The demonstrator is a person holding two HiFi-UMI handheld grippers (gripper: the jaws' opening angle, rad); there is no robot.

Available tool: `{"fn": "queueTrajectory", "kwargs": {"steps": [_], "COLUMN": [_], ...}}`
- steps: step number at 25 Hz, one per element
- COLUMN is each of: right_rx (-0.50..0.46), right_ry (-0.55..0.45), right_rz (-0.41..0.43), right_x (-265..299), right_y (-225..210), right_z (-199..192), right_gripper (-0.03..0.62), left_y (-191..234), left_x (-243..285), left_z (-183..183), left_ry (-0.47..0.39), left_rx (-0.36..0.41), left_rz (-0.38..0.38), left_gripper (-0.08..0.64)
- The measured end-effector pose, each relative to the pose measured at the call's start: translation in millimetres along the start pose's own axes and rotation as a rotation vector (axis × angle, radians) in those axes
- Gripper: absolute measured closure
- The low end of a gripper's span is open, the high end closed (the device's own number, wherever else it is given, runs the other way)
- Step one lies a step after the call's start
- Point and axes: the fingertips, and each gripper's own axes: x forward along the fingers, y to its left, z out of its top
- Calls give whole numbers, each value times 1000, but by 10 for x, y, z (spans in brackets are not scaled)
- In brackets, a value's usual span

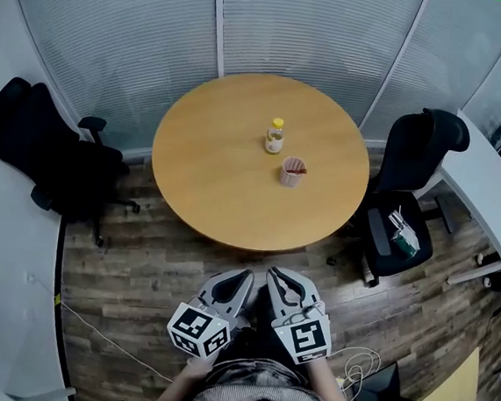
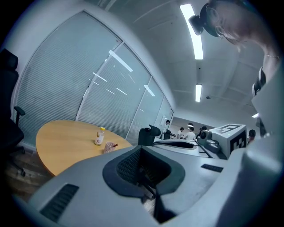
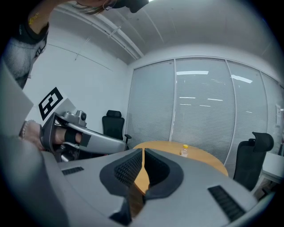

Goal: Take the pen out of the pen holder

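Two empty hand-held grippers [image 1: 241, 282] [image 1: 278, 282], clenched, hover short of the round wooden table [image 1: 217, 179].

Person wearing grey knit top [image 1: 247, 396], dark band. L gripper [image 1: 239, 282], R gripper [image 1: 280, 283] showing lt-grey shells, blk ribbed pads [image 3: 128, 170]. White cubes [image 1: 198, 329] carrying blk sq markers.

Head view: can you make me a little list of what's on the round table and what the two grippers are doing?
table: round, wooden
pen holder: pinkish cup, upright, near the table's middle
pen: reddish, in the holder
bottle: small, yellow cap, beside the holder, not touching
left gripper: jaws together, empty, off the table
right gripper: jaws together, empty, off the table
task: not started
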Motion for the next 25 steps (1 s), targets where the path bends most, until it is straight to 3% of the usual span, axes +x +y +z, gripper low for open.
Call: {"fn": "queueTrajectory", "kwargs": {"steps": [11,15,25], "right_rx": [-16,24,-7], "right_ry": [-20,-37,-43], "right_rz": [6,7,58], "right_x": [508,705,1129], "right_y": [-653,-972,-1526], "right_z": [102,174,245], "right_gripper": [563,563,563], "left_y": [301,412,644], "left_x": [722,1080,1708], "left_z": [330,467,667], "left_ry": [5,6,10], "left_rx": [17,24,35], "left_rz": [-3,-6,24], "left_gripper": [555,555,555]}}
